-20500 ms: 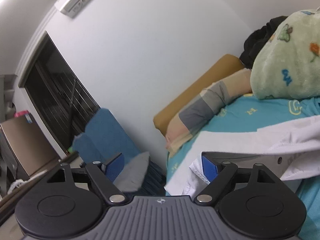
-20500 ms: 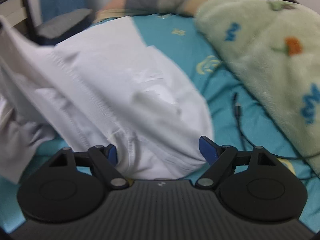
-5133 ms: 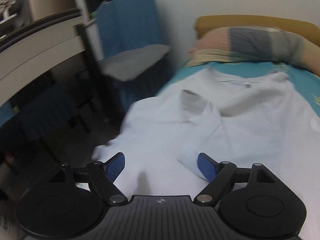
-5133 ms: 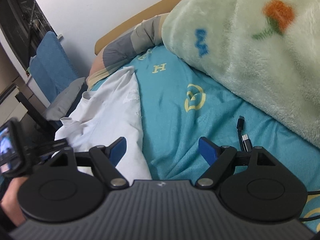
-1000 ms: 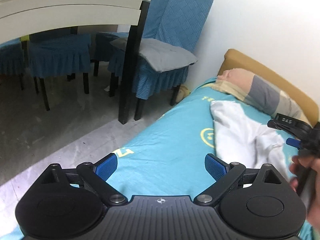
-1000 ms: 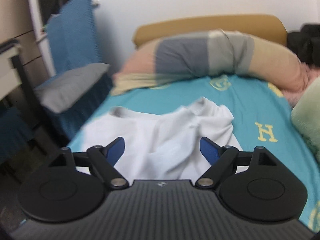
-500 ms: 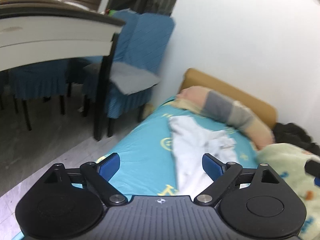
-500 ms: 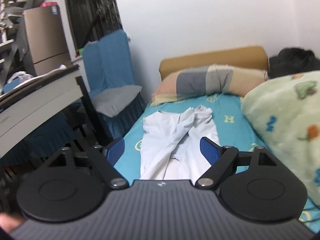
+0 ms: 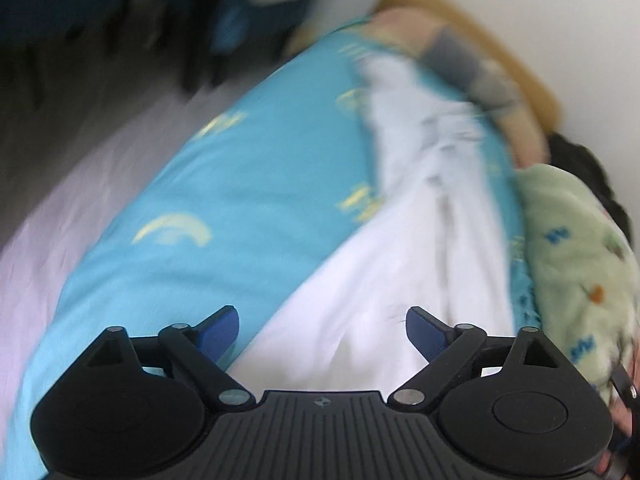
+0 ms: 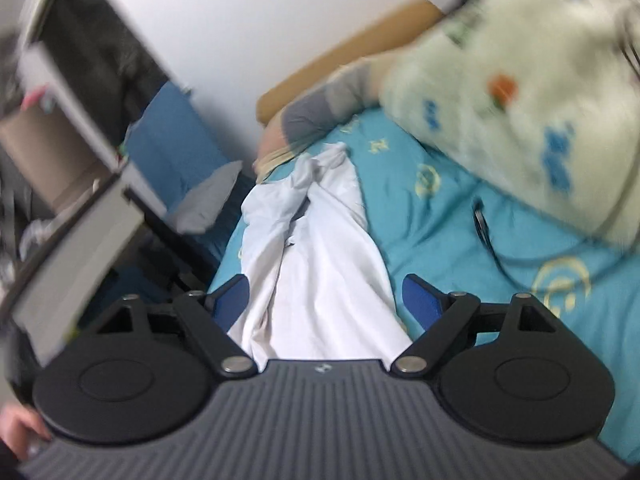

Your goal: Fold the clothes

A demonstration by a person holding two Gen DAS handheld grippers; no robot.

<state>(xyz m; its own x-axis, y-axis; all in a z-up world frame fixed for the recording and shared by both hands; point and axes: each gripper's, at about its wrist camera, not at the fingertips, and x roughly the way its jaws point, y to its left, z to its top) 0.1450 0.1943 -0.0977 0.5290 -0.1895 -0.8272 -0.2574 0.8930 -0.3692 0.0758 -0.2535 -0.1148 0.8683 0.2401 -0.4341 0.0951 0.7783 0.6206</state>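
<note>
Hovering with your left claw [image 9: 322, 330] and right claw [image 10: 326, 294] both gaping empty, you've got the white garment [image 10: 320, 264] ahead narrowed lengthwise, crosswise folds left.

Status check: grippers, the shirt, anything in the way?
Left gripper and right gripper open, empty. White garment lies in a long strip on the teal sheet. Black cable lies beside it, apart.

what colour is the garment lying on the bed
White: the garment is plain white on the turquoise sheet, clearest in the right wrist view.
</note>
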